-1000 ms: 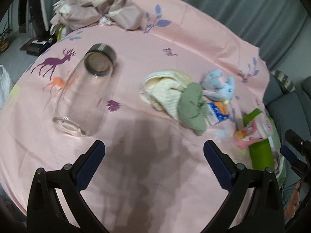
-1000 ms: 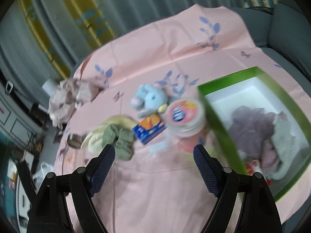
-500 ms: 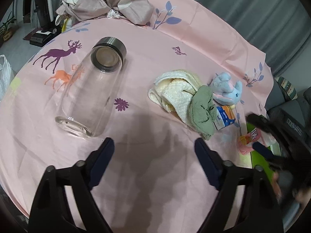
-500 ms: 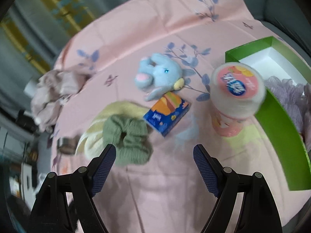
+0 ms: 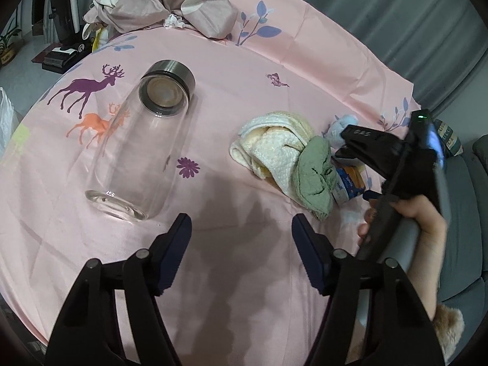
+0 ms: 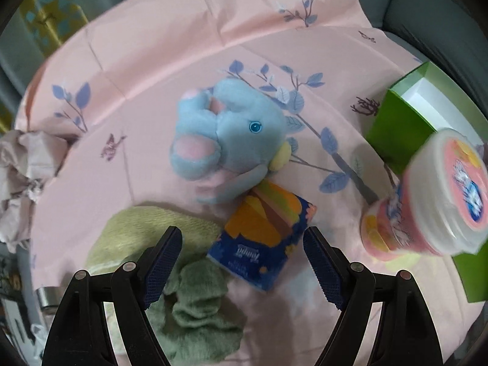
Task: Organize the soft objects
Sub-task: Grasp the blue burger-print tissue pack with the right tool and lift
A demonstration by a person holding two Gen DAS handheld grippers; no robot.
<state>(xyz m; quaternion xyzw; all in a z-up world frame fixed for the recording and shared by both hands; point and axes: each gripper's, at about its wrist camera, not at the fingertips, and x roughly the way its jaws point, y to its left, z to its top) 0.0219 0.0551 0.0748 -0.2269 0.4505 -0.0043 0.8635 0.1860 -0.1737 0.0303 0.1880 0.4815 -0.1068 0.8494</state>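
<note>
A blue plush elephant lies on the pink cloth, just beyond a blue and orange tissue pack. My right gripper is open above the pack's near end and touches nothing. A green scrunchie and a cream towel lie under its left finger. In the left wrist view the towel and scrunchie sit right of centre, with the right tool's black body over the elephant. My left gripper hovers over bare cloth, jaws closing with nothing between them.
A glass bottle with a steel cap lies on its side at the left. A pink lidded tub stands beside a green box at the right. Crumpled beige fabric is heaped at the table's far edge. A grey sofa borders the right.
My right gripper has swung left and down from the green box to over the tissue pack and elephant. The left gripper's jaws have narrowed. A hand with the right tool has come into the left wrist view.
</note>
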